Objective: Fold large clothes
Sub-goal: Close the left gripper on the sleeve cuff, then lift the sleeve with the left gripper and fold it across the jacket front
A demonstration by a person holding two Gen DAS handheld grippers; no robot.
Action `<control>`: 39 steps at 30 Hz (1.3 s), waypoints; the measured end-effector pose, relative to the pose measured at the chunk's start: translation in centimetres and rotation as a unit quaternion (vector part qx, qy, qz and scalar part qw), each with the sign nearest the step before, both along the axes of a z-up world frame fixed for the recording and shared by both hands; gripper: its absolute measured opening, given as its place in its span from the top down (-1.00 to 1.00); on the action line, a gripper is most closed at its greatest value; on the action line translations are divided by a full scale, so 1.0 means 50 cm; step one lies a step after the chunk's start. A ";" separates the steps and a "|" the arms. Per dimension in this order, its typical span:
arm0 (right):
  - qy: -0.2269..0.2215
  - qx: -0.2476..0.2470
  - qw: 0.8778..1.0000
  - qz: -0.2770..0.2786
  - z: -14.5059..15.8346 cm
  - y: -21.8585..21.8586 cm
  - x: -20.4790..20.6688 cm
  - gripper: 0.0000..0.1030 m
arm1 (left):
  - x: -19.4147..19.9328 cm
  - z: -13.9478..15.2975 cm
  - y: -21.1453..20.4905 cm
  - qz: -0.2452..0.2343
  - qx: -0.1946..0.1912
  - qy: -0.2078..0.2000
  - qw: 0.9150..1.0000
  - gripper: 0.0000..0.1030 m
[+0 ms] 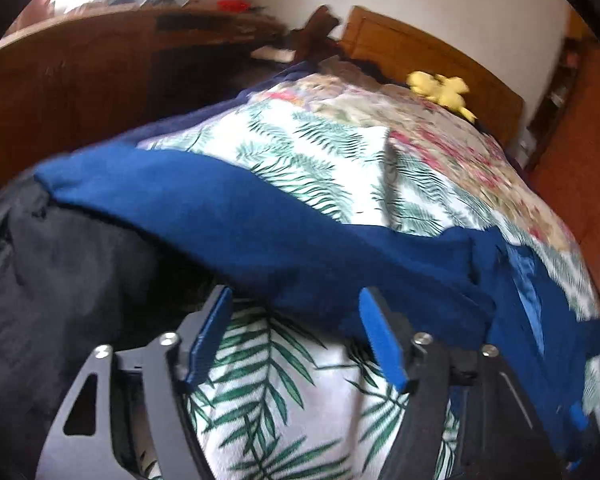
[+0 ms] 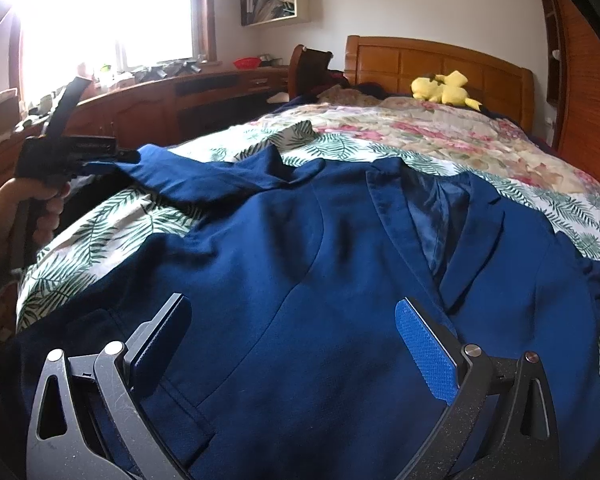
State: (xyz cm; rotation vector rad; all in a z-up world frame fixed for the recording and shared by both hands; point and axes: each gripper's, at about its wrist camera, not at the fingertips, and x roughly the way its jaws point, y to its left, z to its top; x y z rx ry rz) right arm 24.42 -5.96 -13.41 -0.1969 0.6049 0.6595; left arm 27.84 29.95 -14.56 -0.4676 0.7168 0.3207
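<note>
A navy blazer (image 2: 300, 264) is seen spread front-up over a leaf-print sheet (image 2: 100, 236) on the bed, filling the centre of the frame, lapels open, lining shown at centre right. The right gripper (image 2: 296, 344) is seen at the bottom, jaws wide apart, nothing between the pads, blazer fabric beneath. At left of the frame, the left gripper (image 2: 112, 166) is held by a hand (image 2: 46, 208), its tip at the blazer's sleeve end; whether the sleeve is pinched cannot be told. A yellow plush toy (image 2: 444, 88) is seen upper right by the wooden headboard (image 2: 420, 60). A floral quilt (image 2: 440, 136) lies beyond.
</note>
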 end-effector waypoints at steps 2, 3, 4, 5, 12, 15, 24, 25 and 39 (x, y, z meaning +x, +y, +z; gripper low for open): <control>0.000 0.000 1.000 0.001 0.000 0.001 -0.001 -1.00 | 0.001 -0.016 0.015 0.010 -0.034 0.000 0.999 -0.13; 0.001 0.000 1.000 0.001 0.000 0.001 -0.001 -1.00 | 0.000 -0.023 0.018 0.012 -0.047 -0.002 0.999 -0.11; 0.002 -0.001 1.000 0.001 0.000 0.003 0.001 -1.00 | 0.001 -0.030 0.023 0.014 -0.057 -0.002 0.998 -0.06; 0.004 -0.001 1.000 0.002 -0.001 0.002 0.002 -1.00 | 0.004 -0.037 0.027 0.017 -0.064 0.000 0.998 0.03; 0.010 0.003 1.000 0.003 0.000 0.000 0.005 -1.00 | 0.018 -0.035 0.015 0.010 -0.063 -0.010 0.998 0.61; 0.008 0.002 1.000 0.003 0.001 0.001 0.005 -1.00 | 0.030 -0.016 -0.005 0.008 -0.030 -0.010 0.999 0.97; 0.001 0.004 1.000 -0.001 0.004 0.000 0.000 -1.00 | 0.058 0.126 -0.134 -0.047 0.077 -0.037 0.995 1.00; -0.001 0.005 1.000 -0.002 0.005 -0.001 -0.001 -1.00 | 0.059 0.146 -0.163 -0.061 0.092 -0.041 0.993 1.00; -0.009 0.013 1.000 -0.002 0.012 -0.008 -0.008 -1.00 | 0.010 0.151 -0.326 -0.162 0.162 0.004 0.973 0.99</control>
